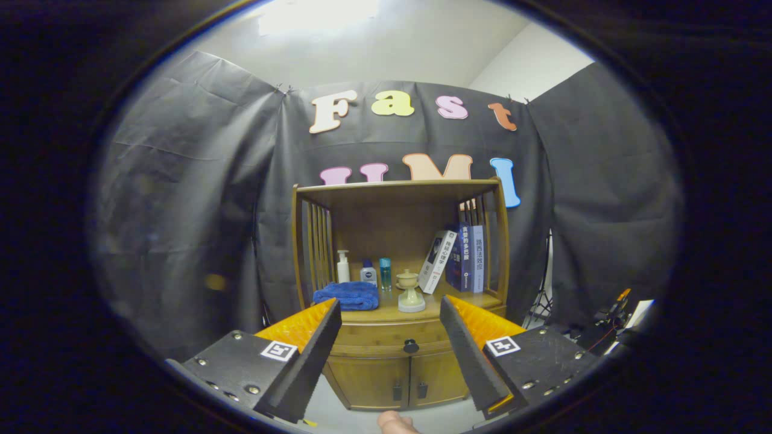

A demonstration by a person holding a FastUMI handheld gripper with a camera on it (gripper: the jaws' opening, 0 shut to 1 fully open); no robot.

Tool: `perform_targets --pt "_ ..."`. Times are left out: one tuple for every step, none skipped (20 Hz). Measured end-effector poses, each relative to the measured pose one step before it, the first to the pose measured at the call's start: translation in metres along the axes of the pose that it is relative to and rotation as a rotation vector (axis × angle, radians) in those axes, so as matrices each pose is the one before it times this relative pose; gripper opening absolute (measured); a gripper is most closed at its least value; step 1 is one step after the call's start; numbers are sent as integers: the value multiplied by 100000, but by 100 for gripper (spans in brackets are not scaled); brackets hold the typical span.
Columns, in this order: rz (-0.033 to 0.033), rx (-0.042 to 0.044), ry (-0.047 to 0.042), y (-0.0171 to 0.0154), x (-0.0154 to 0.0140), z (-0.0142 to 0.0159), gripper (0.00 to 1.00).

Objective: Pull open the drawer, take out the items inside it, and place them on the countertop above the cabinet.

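A wooden cabinet (398, 367) stands straight ahead, some way beyond my fingers. Its drawer (386, 337) sits closed under the countertop (434, 307), with a dark round knob (411, 346) at its middle. On the countertop lie a folded blue towel (347, 296), three small bottles (362, 269) and a pale lidded cup (411, 292). My gripper (391, 325) is open, with nothing between the fingers; the knob shows in the gap between them, still far off. What is inside the drawer is hidden.
Several books (458, 259) lean at the right of the shelf. Two lower doors (395, 381) with dark handles sit below the drawer. A tripod leg (543, 301) and cabled gear (615, 316) stand to the right of the cabinet. A fingertip (395, 422) shows below.
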State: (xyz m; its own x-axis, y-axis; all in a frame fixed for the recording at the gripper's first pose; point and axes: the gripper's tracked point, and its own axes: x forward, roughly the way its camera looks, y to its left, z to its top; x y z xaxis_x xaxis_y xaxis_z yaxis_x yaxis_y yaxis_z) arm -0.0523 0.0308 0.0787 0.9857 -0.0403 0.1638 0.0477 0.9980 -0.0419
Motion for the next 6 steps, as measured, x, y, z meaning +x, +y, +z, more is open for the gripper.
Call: perform_targets --pt "-341 -45 111 -76 36 -66 98" --pt "-19 -156 265 76 13 -110 98" --pt "270 -152 411 191 2 -186 98" --pt "496 -163 100 207 -45 -103 98" --pt "503 -331 191 204 -23 -88 98" --pt "168 -291 98 124 4 -69 98"
